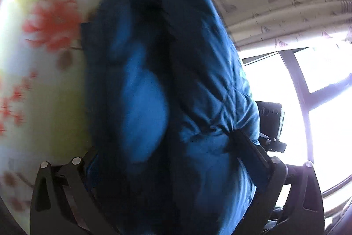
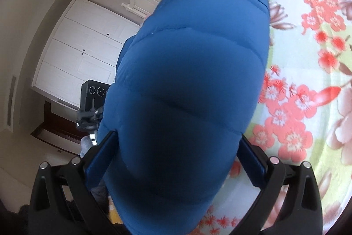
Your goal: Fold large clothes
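Observation:
A blue padded jacket (image 1: pixel 193 85) fills the middle of the left wrist view. My left gripper (image 1: pixel 167 158) is shut on a bunched fold of it, and the cloth hides most of the left finger. In the right wrist view the same blue jacket (image 2: pixel 189 80) bulges between the fingers. My right gripper (image 2: pixel 176 147) is shut on it, with the quilted cloth pressed between both pads. The jacket hangs lifted above the flowered bed sheet (image 2: pixel 308 80). The other gripper's camera shows in each view, beside the jacket (image 1: pixel 270 120) (image 2: pixel 92 100).
The bed sheet with red flowers (image 1: pixel 44 36) lies at the left of the left wrist view. A bright window (image 1: pixel 308 91) and curtain are at its right. White wardrobe doors (image 2: pixel 83 50) and a dark floor edge are at the left of the right wrist view.

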A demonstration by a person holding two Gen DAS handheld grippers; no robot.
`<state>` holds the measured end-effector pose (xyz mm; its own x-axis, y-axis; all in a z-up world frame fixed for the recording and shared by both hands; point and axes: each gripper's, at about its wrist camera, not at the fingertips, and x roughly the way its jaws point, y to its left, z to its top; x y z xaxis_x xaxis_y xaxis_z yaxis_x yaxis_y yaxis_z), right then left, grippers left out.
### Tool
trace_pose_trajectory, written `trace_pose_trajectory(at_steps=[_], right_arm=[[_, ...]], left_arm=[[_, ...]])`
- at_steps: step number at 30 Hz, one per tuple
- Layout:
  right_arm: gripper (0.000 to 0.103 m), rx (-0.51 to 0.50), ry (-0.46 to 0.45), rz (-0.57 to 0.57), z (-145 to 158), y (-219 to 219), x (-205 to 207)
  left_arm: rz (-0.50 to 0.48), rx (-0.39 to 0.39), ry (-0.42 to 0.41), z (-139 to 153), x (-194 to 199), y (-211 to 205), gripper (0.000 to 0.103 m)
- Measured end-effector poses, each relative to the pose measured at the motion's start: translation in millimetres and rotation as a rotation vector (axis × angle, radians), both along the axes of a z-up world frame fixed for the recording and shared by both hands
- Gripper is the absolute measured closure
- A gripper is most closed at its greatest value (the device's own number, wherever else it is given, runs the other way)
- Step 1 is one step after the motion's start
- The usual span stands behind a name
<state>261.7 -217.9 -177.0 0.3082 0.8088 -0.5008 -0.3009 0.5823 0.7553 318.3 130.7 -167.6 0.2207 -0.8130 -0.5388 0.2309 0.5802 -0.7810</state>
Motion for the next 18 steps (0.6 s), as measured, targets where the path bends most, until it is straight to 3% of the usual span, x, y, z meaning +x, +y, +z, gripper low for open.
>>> trace_pose_trajectory(at_steps=[4,9,14,16,18], right_arm=[[0.029,-0.06,-0.195,-0.07,14,4,-21],[0.039,-0.113,-0.358,-0.155,55,-15,-22],[0.039,-0.132,-0.396,-0.271,86,-67,8],[0.038,-0.147,-0.357,-0.29,82,-92,34],[0.035,-0.154,-0.277,-0.318,61,-116,61]], left_arm=[[0.061,-0.035,-0.092,19,-16,-7,0.027],[0.059,-0.079,-0.222,54,-5,-46,0.029],[0.023,-0.108,-0.273,74,53,-108,0.029],[0.029,-0.094,-0.258,68,81,-133,0.03],[0.04,-0.029,-0.218,45,108,-158,0.031]])
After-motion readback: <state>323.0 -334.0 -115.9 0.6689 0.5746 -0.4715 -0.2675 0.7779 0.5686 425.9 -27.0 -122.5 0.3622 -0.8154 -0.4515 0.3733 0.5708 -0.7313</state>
